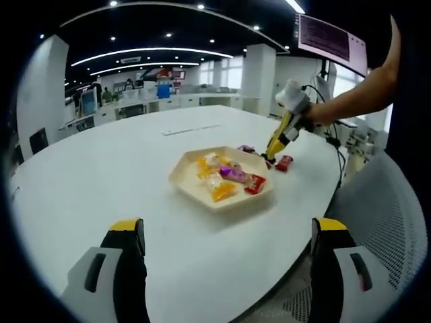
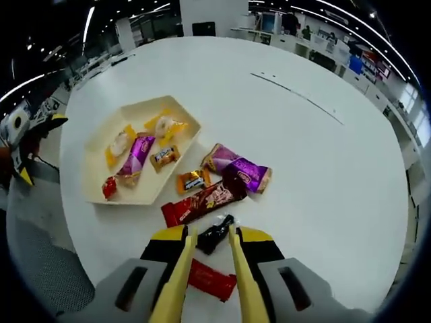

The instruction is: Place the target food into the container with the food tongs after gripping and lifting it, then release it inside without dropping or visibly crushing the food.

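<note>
Between the yellow tongs of the right tool [image 2: 210, 237], a small black-wrapped candy [image 2: 215, 233] is lying on the round white desk [image 2: 323, 175]; the tips are flanking it, apart, though whether they are touching it is hard to tell. A red wrapper [image 2: 212, 280] is lying partly hidden beneath the tongs. Just beyond, a long dark-red bar [image 2: 202, 202], a purple wrapped sweet [image 2: 241, 169] and an orange candy [image 2: 192, 182] are resting beside the cream hexagonal tray [image 2: 94, 182], which is holding several sweets. The left tool [image 1: 225, 259] is hanging open over the desk edge. Ceiling lights are glowing across an open office.
</note>
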